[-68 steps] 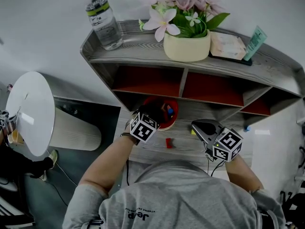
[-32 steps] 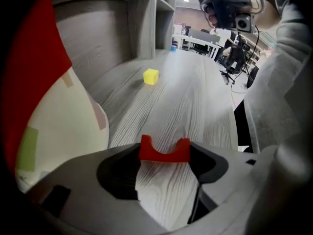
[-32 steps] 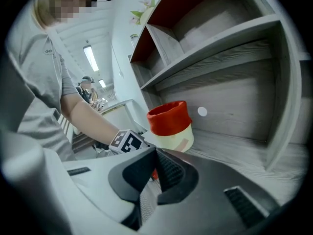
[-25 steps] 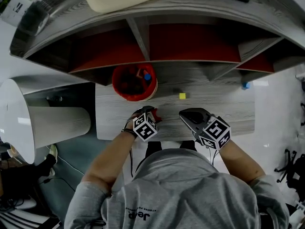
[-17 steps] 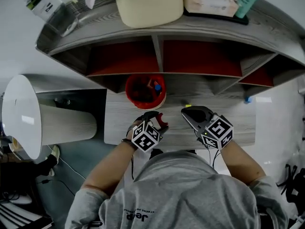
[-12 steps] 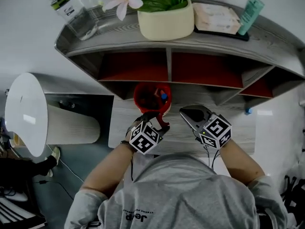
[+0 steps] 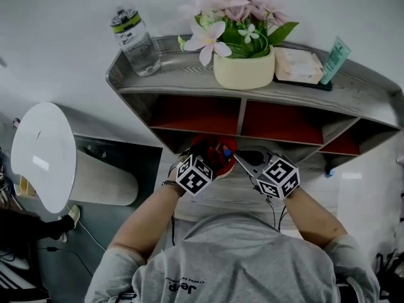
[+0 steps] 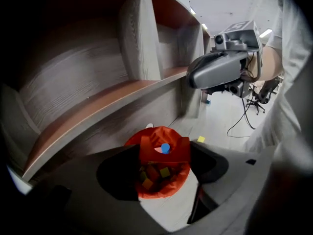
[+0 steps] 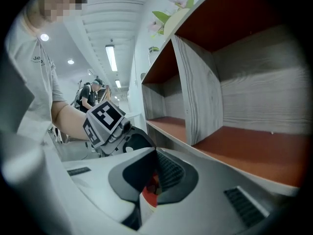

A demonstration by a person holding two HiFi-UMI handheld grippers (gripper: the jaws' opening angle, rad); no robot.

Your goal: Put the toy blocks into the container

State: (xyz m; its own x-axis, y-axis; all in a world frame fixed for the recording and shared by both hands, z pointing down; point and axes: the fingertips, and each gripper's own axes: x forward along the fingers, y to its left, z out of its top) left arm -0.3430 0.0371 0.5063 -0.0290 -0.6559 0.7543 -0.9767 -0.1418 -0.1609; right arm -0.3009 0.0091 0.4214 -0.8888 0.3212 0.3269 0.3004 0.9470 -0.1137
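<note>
Left gripper view: jaws on block (image 8: 152,153)

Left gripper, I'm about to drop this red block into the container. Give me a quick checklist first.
1. Red block gripped by left gripper: ok.
2. Block over container opening: ok.
3. Room inside container: ok, blocks sit below rim.
4. Right gripper clear of drop path: ok, shut, off to the side.
5. All blocks collected: not ok, yellow block lies outside.

Head cam: steep down over shelf (image 7: 189,74). Gripper cams: close, along jaws, shelf shared; L faces red container (image 8: 161,192).
</note>
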